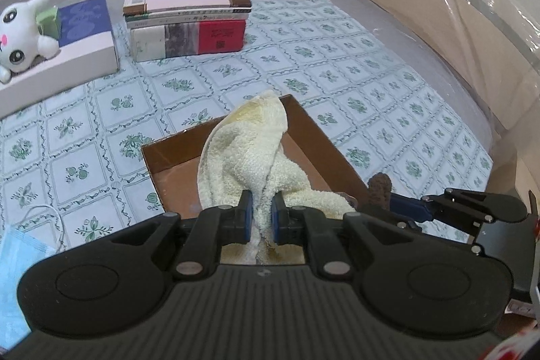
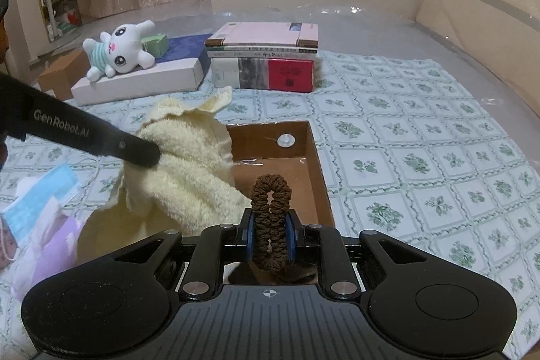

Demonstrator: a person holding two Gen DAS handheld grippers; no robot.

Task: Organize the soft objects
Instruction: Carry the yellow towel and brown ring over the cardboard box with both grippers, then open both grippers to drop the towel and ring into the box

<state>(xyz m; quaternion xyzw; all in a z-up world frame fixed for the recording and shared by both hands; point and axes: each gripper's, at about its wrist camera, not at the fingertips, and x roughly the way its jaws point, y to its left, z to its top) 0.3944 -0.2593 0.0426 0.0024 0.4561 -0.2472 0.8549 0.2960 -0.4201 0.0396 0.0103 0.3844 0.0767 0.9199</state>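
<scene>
My left gripper (image 1: 261, 208) is shut on a pale yellow towel (image 1: 249, 150), which hangs bunched over the open brown cardboard box (image 1: 303, 120). In the right wrist view the same towel (image 2: 189, 164) droops over the box's left wall (image 2: 317, 157), with the left gripper's black body coming in from the left. My right gripper (image 2: 270, 228) is shut on a brown knitted hair scrunchie (image 2: 270, 201), held upright just above the near end of the box. The scrunchie's tip (image 1: 379, 188) also shows in the left wrist view at the box's right edge.
A white plush cat (image 2: 118, 53) lies on a flat white and blue box (image 2: 152, 80) at the back left. Beside it stands a stack of books (image 2: 266, 59). A blue face mask (image 2: 37, 201) and lilac cloth (image 2: 50, 245) lie at the near left on the floral cloth (image 2: 422, 157).
</scene>
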